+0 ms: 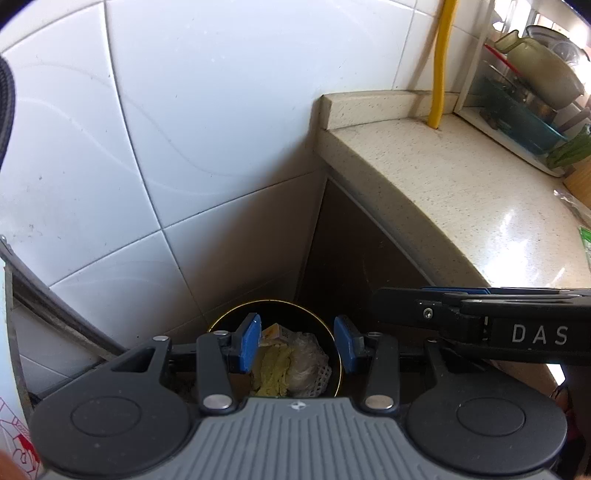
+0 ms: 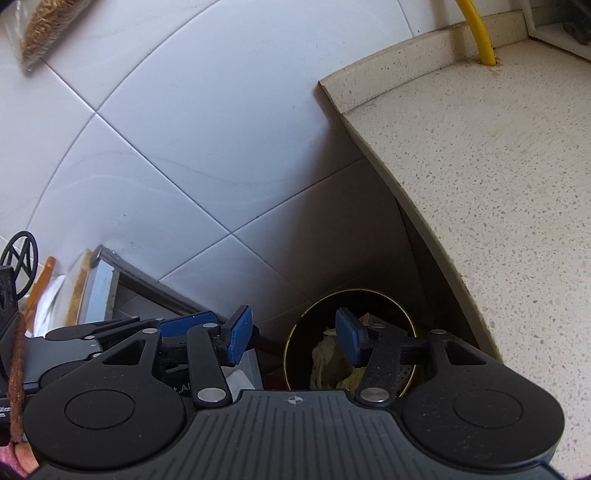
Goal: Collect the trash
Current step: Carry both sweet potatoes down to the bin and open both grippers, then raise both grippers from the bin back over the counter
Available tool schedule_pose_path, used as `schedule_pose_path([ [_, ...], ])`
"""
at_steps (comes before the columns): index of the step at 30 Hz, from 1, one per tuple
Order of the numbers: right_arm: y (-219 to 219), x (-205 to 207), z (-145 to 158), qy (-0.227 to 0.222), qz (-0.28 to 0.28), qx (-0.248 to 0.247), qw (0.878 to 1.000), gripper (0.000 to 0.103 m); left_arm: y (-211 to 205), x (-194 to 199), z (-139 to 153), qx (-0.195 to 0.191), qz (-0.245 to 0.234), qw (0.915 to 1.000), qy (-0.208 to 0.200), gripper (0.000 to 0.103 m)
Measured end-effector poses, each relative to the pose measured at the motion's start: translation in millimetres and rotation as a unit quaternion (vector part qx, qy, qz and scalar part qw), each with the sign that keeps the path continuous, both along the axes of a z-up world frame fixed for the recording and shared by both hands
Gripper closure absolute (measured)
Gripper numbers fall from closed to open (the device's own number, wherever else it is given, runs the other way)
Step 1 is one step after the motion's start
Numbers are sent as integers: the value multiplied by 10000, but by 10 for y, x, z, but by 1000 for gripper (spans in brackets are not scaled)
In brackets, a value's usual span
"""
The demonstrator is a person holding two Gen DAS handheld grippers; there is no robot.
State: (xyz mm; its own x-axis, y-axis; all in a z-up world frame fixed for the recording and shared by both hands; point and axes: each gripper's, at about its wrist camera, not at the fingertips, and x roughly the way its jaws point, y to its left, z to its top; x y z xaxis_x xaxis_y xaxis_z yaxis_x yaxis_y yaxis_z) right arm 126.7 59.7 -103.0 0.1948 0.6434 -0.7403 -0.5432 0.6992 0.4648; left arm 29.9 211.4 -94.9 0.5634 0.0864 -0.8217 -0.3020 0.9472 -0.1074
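Observation:
A round black bin with a gold rim (image 1: 275,302) stands on the floor in the corner between the tiled wall and the cabinet. Inside lies trash (image 1: 291,363): yellowish peel, a white foam net and a bit of packaging. My left gripper (image 1: 297,345) hovers high over the bin, open, with nothing between its blue pads. One finger (image 1: 406,306) of the right gripper reaches in from the right. In the right wrist view the bin rim (image 2: 364,291) and the trash (image 2: 325,360) lie below and slightly right of my right gripper (image 2: 294,340), which is open and empty.
A speckled beige counter (image 1: 461,206) overhangs the bin on the right, with a yellow pipe (image 1: 441,62) and a dish rack (image 1: 535,92) at its back. White wall tiles (image 1: 184,129) stand behind. A bag of dried food (image 2: 44,26) hangs upper left, above some low clutter (image 2: 92,288).

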Motion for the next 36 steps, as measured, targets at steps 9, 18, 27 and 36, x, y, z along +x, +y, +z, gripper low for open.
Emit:
schedule_pose_path([
  [9,-129,-87,133,-159,-193,23,9997,43,-100,-12,122,84,-199,9996,-202,62],
  [18,-364,-127,276,-373,-449,38,9983,38,-312,105,244,124,-573,9976,-369,61],
  [27,-803,-123,429,-563,-988,79,9935,37,-677,305,363,120,-1108,9923,-540,60],
  [36,-1312,-95,554,-707,-1602,71,9845,36,-1131,503,493,46,-1649,9837,-710,56],
])
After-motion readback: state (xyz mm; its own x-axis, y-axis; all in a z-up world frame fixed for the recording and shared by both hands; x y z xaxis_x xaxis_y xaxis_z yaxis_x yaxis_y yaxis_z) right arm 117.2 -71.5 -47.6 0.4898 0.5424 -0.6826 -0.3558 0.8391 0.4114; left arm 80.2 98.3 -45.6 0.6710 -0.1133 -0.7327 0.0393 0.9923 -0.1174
